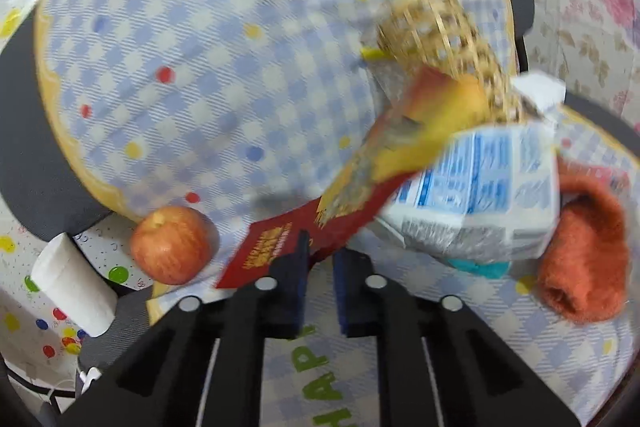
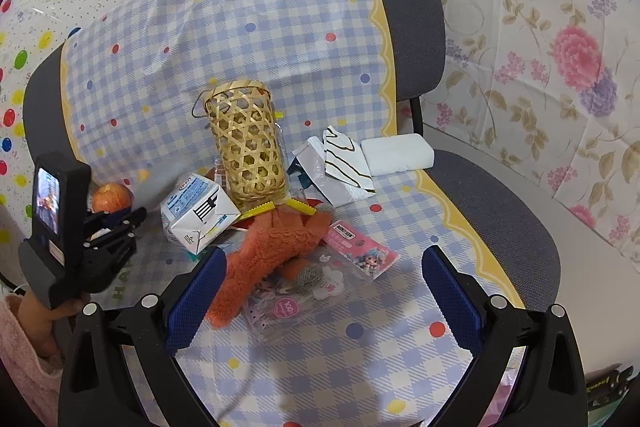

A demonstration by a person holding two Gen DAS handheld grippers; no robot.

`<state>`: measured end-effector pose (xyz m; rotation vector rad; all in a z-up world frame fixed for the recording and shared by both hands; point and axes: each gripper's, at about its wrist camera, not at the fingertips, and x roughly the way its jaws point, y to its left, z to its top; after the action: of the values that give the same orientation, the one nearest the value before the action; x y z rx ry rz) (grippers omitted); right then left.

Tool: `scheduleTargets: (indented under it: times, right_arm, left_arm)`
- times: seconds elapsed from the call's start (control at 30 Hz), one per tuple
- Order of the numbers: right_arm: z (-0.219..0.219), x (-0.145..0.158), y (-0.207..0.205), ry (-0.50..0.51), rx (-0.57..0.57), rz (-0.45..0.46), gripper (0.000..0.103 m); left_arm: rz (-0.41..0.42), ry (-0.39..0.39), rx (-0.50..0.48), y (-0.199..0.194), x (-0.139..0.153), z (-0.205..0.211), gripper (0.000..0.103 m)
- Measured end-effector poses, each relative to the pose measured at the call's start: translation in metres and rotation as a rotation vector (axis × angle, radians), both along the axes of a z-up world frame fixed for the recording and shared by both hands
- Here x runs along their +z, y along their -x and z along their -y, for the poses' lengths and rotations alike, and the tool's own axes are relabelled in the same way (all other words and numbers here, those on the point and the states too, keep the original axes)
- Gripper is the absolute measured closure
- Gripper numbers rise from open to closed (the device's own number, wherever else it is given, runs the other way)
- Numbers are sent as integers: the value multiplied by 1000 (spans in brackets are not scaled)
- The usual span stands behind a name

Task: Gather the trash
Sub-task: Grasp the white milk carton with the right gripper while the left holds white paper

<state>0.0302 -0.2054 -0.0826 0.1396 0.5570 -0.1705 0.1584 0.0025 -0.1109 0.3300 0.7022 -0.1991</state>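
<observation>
My left gripper [image 1: 321, 259] is shut on a red and yellow snack wrapper [image 1: 360, 183], which slants up toward a woven bamboo basket [image 1: 436, 35]. The basket [image 2: 248, 143] stands upright on the chair seat in the right wrist view. A white and blue carton [image 1: 480, 195] lies beside the wrapper and also shows in the right wrist view [image 2: 200, 215]. My right gripper [image 2: 324, 291] is open and empty above an orange fuzzy sock [image 2: 268, 259] and clear plastic packets [image 2: 304, 299]. The left gripper shows at the left of that view [image 2: 116, 223].
A checkered cloth [image 2: 240, 39] covers the grey chair [image 2: 416, 27]. An apple [image 1: 172, 245] lies at the seat's left. A white roll [image 1: 72, 287] lies beyond the seat edge. A pink card [image 2: 360, 251], a white bag [image 2: 336, 167] and a folded white towel [image 2: 398, 155] lie right of the basket.
</observation>
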Motion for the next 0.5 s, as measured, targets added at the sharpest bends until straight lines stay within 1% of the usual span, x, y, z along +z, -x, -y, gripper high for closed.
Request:
scheduleTargets:
  times: [0.07,0.13,0.23,0.3,0.4,0.47,0.5]
  right_arm:
    - [1,2,5,0,-3,13,6]
    - [3,4,10,-6,-3,28,6]
    - [2,3,16,-8,15,39,6]
    - [-1,2,18,-5,39,44,6]
    - [-8,-1,20,-6,88,50,8]
    - [-13,-3,19,2,113,43,11]
    - [-16,-3,19,10,120,44,11]
  left_arm:
    - [23,36,21,7,14,-9,102]
    - [44,84,46,18,32,-24,103]
    - [25,185,38,40,51,-42,103]
    - [13,220,31,54,56,-49,103]
    - [-16,272,35,69,58,-55,103]
    - [-27,289,39,76,57,-56,103]
    - [-29,293,39,79,56,-55,103]
